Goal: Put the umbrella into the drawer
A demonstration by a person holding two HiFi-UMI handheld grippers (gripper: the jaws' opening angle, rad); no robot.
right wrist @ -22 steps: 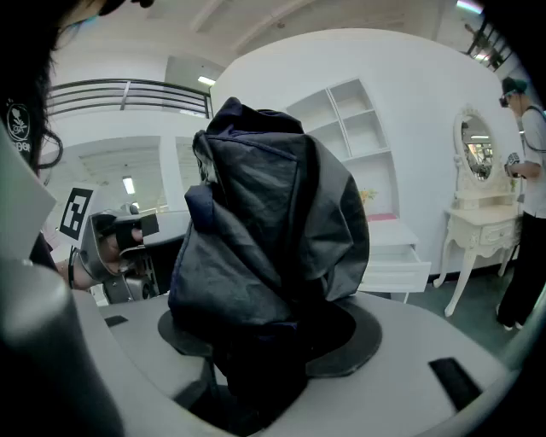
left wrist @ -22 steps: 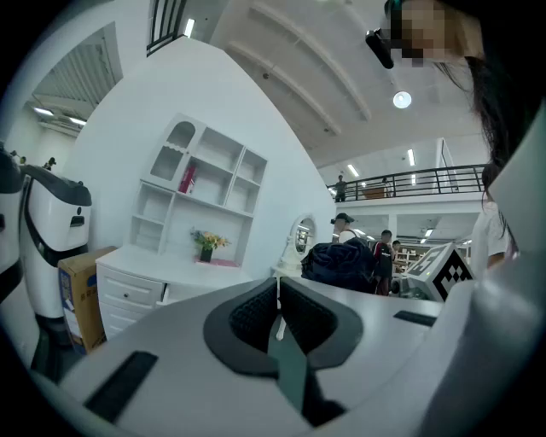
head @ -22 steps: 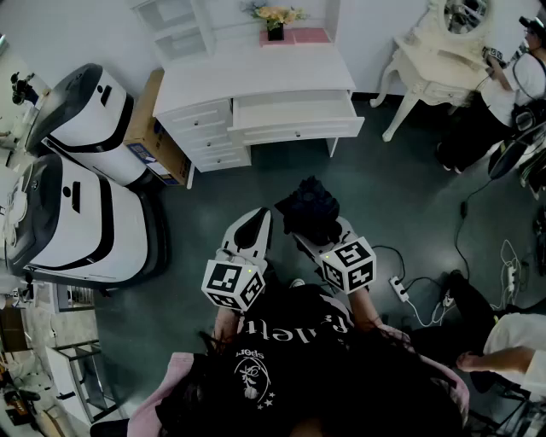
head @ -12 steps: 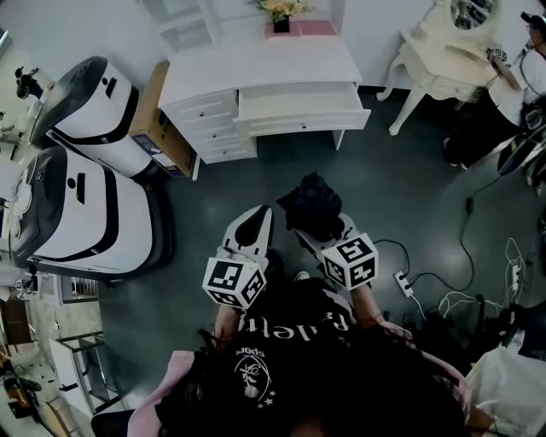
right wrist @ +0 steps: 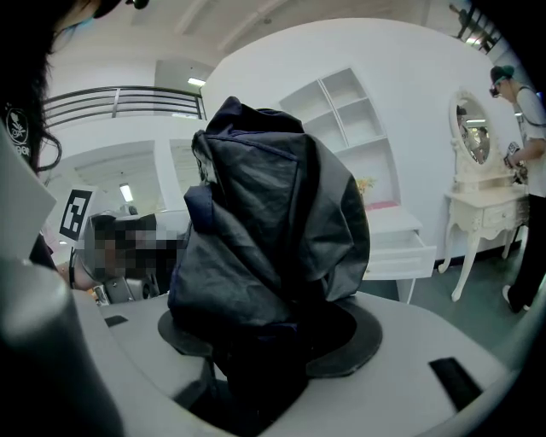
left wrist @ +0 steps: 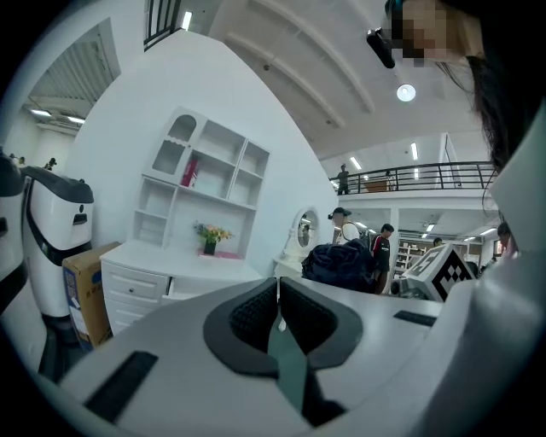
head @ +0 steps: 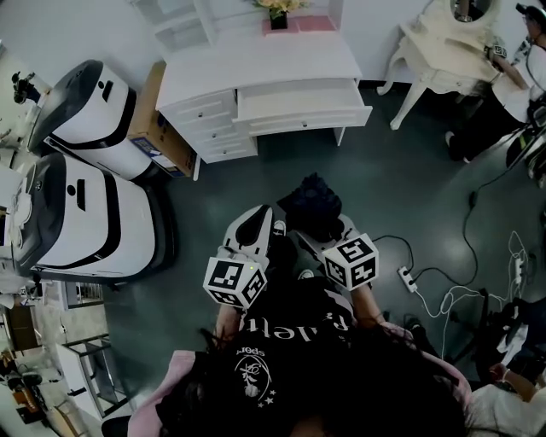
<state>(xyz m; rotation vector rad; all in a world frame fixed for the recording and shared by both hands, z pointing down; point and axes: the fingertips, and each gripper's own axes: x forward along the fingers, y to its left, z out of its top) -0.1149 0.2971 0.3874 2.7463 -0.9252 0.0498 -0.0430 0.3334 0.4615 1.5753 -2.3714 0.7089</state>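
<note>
In the head view the dark folded umbrella (head: pixel 311 207) bulges out between the jaws of my right gripper (head: pixel 320 229), which is shut on it. In the right gripper view the umbrella (right wrist: pixel 269 213) fills the middle and hides the pads. My left gripper (head: pixel 256 226) hangs beside it to the left, shut, with nothing between its pads (left wrist: pixel 256 316). Ahead across the dark floor stands the white desk (head: pixel 256 64), its wide drawer (head: pixel 299 101) pulled open. The same drawer (right wrist: pixel 399 249) shows past the umbrella in the right gripper view.
Two white machines (head: pixel 81 179) and a cardboard box (head: pixel 153 124) stand left of the desk. A flower vase (head: pixel 277 17) sits on the desk's back edge. A white vanity table (head: pixel 444 51) with a person (head: pixel 512 94) is at right. Cables and a power strip (head: pixel 408 280) lie on the floor.
Both grippers keep their pose and the umbrella stays in the right one. The view has shifted slightly, and the person at the lower right has moved toward the corner.
</note>
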